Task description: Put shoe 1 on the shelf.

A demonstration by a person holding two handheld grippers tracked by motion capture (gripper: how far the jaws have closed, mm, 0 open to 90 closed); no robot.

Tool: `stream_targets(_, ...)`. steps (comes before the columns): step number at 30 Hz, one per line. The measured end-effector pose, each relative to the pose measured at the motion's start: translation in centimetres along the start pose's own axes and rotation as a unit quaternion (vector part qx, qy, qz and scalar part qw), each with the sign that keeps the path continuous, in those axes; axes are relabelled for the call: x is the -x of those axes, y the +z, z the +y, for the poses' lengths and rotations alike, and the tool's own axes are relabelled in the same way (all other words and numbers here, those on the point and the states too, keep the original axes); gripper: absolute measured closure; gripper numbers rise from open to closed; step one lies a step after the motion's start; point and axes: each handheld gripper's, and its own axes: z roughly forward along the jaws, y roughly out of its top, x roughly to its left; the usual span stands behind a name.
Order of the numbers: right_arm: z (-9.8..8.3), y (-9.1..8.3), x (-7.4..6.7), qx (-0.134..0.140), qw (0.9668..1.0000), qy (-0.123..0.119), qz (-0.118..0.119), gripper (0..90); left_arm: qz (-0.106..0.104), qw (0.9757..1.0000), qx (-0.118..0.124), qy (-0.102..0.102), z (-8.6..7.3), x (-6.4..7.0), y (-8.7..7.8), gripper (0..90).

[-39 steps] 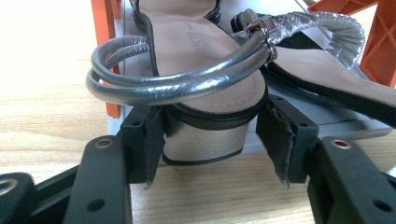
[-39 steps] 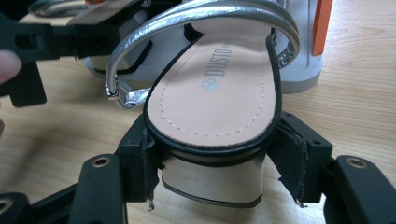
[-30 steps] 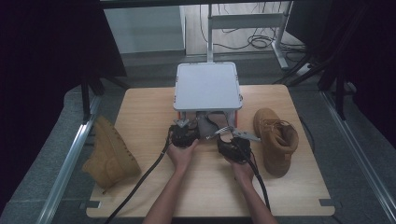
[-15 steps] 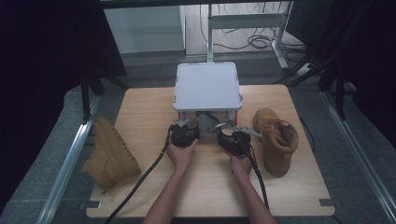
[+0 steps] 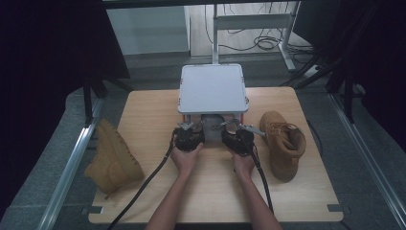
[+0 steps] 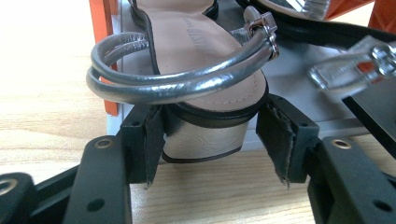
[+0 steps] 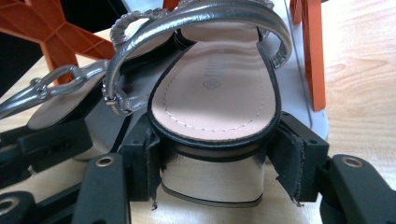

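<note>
Wooden table (image 5: pixel 153 110), grey rack (image 5: pixel 213 88) at 12 o'clock. Left claw (image 6: pixel 212 140) wide around the heel of one silver sandal (image 6: pixel 205 51), right claw (image 7: pixel 215 163) wide around the other sandal (image 7: pixel 215 102), both shoes under the rack. Grabbing step. Next: squeeze both heels, pull toward 6 o'clock

2 silver block-heel sandals (image 6: pixel 205 93) (image 7: pixel 215 107), side by side, heels outward, under grey shelf (image 5: pixel 212 88)

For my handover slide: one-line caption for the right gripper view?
Right tongs straddle the silver block heel of a sandal on the grey rack shelf, pads not visibly clamped.
</note>
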Motion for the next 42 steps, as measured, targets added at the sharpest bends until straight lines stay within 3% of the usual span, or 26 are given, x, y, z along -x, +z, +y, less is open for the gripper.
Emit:
stream_targets(16,0.7,2.3,-0.7,0.011,0.9994,-0.018,-0.026,40.1,-0.002,1.0000,-0.002,0.000,0.0,0.0,0.0,42.5)
stream_targets(19,0.8,2.6,-0.8,0.009,0.9986,-0.039,-0.036,40.1,-0.001,1.0000,-0.002,0.000,0.0,0.0,0.0,42.5)
stream_targets(23,0.4,3.2,-0.8,-0.005,0.9983,-0.046,-0.037,39.9,-0.002,1.0000,-0.002,-0.001,0.0,0.0,0.0,42.5)
stream_targets(26,0.2,3.3,-1.0,-0.003,0.9956,-0.079,-0.049,40.1,-0.003,1.0000,-0.003,-0.006,0.1,0.0,0.0,42.3)
stream_targets(30,0.2,3.3,-1.1,-0.004,0.9950,-0.085,-0.053,40.2,-0.003,0.9997,0.005,-0.022,0.2,0.1,0.3,42.2)
stream_targets(36,0.0,3.3,-1.2,-0.006,0.9940,-0.092,-0.059,40.3,0.002,0.9996,0.005,-0.029,0.4,0.5,0.7,42.0)
stream_targets(42,0.1,3.4,-1.0,-0.018,0.9954,-0.082,-0.047,37.4,-0.015,0.9997,-0.001,-0.017,0.4,0.3,0.5,40.3)
